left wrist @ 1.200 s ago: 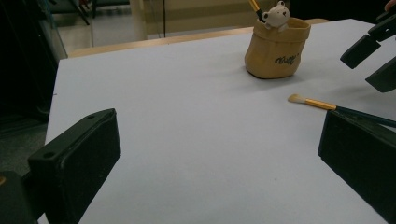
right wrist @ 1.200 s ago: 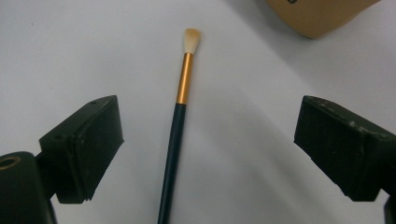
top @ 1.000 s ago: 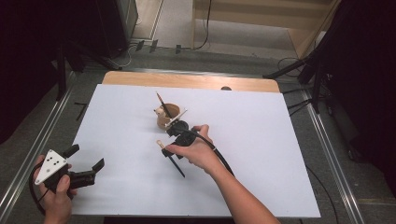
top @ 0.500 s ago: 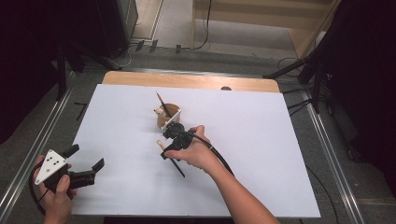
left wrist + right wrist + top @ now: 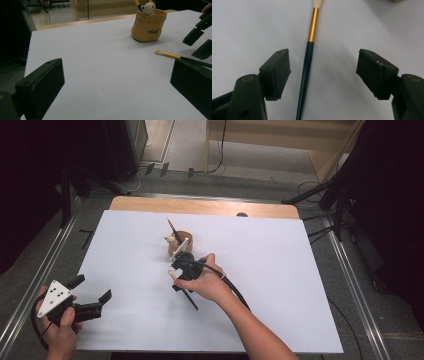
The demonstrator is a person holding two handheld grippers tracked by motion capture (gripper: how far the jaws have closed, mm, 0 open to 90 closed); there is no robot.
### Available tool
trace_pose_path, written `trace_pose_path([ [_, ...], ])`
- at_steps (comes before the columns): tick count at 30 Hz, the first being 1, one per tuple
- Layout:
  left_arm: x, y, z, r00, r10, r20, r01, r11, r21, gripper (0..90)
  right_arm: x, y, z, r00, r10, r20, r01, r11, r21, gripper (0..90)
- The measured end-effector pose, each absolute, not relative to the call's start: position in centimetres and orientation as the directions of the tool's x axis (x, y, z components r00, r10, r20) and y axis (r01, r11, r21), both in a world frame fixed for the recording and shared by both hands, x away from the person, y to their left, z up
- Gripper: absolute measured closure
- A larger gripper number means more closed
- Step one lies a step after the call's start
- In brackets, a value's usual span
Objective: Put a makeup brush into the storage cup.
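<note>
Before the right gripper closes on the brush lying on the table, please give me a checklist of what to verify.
1. Brush lies between the right gripper fingers: ok.
2. Fingers not yet pressing the handle; they have just been closing: ok.
3. Brush centred in the gap: not ok, nearer one finger.
4. Pen pot upright, with room for the brush: cannot tell about room.
5. Left gripper open and apart from the work: ok.

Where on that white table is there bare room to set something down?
The white sheet is bare right of the right gripper, out to its right edge, and also between the left gripper and the brush. The far left corner is bare too. It is crowded at the middle, where the yellow pot, brush and right gripper sit close together.
</note>
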State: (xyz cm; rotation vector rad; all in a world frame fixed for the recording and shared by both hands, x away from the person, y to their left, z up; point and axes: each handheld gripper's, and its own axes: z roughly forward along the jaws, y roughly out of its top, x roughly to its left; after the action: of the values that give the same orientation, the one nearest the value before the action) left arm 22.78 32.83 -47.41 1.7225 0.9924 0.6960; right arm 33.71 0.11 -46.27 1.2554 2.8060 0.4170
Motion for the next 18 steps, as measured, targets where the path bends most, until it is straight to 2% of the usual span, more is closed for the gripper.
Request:
trace_pose_path([
  [10,22.8,32.86,-47.41,0.497,0.867,0.004,0.299,-0.176,0.938,0.0,34.01,0.43,-46.39,-0.632,0.765,0.122,0.772,0.609,0.182,47.7],
  [18,22.8,32.86,-47.43,0.497,0.868,0.002,0.299,-0.174,0.938,0.0,34.12,0.65,-46.69,-0.612,0.777,0.145,0.79,0.592,0.162,60.4],
])
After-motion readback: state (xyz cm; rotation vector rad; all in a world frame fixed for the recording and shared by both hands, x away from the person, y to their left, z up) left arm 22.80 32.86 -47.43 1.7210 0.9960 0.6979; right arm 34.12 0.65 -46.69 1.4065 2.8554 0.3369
